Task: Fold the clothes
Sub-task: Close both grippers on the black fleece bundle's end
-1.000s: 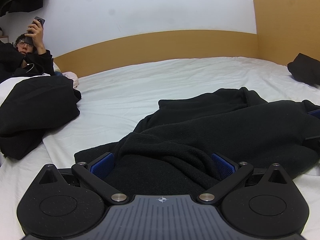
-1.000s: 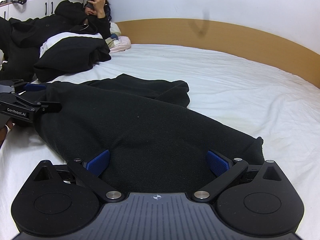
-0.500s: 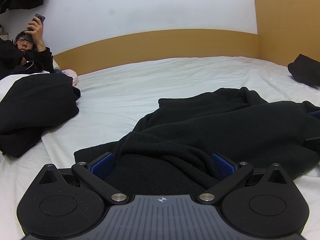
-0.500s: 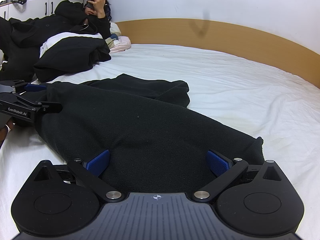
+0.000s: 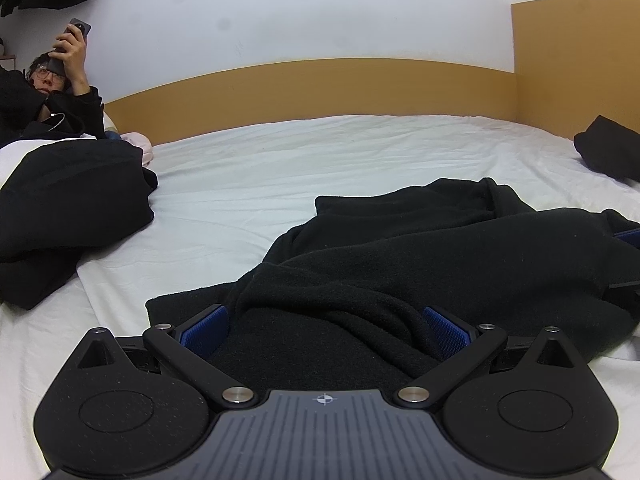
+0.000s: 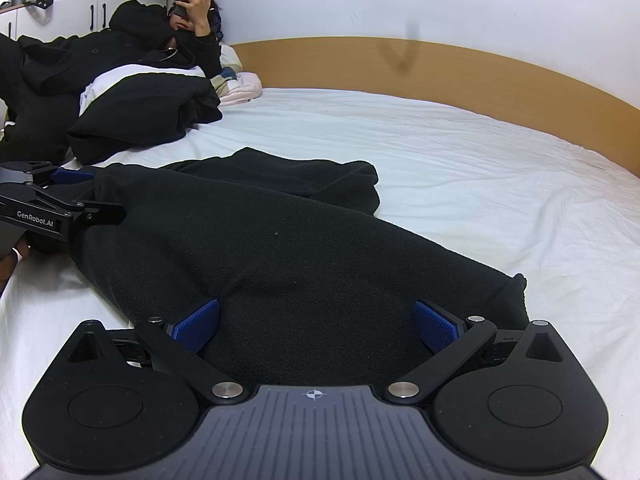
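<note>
A black fleece garment point(image 5: 440, 248) lies crumpled on the white bed sheet point(image 5: 320, 152). In the right wrist view the same garment point(image 6: 260, 240) stretches from the near edge toward the left. My left gripper point(image 5: 325, 320) is open, its blue pads point(image 5: 206, 328) wide apart on either side of a bunched end of the fleece. My right gripper point(image 6: 316, 316) is open too, straddling the other end of the cloth. The right wrist view also shows the left gripper point(image 6: 60, 200) at the far left, at the garment's edge.
A pile of black clothes point(image 5: 68, 200) sits at the left. Behind it a person point(image 5: 64, 92) lies holding a phone. Another dark folded item point(image 5: 608, 152) rests far right. A wooden headboard point(image 5: 320, 88) borders the bed. White cabinets point(image 6: 80, 12) stand at the back left.
The left wrist view has shifted very slightly. Both grippers stay wide apart over the fleece, and the garment lies as before.
</note>
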{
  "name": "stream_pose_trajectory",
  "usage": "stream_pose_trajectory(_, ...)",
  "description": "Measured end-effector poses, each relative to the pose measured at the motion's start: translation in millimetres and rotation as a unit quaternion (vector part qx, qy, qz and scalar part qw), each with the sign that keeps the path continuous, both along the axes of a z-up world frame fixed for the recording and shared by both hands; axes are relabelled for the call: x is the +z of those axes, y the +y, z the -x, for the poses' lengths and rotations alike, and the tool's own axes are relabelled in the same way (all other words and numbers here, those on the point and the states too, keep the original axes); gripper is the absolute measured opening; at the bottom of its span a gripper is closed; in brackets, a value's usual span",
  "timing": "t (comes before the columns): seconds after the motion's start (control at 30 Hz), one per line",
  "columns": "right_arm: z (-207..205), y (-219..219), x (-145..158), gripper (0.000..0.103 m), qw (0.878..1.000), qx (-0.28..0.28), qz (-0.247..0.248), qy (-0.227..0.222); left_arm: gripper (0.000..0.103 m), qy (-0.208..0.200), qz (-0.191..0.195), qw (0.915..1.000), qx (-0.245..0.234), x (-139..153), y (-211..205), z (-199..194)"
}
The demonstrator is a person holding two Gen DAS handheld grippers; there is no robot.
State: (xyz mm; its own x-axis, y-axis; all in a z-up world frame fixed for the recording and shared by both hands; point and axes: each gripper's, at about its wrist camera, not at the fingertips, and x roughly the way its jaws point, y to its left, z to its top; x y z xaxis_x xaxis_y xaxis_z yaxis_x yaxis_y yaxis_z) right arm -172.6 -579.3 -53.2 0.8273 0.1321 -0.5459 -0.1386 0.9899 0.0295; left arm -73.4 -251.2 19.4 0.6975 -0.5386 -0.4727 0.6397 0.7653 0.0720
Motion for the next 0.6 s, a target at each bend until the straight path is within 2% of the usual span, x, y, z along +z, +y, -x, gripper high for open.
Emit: stream_pose_trajectory(0.6, -0.1, 0.4, 0.0, 0.103, 1.0, 0.0, 0.0, 0.0, 0.103, 0.002, 0.0, 1.0, 0.0, 0.4, -0.7, -1.2)
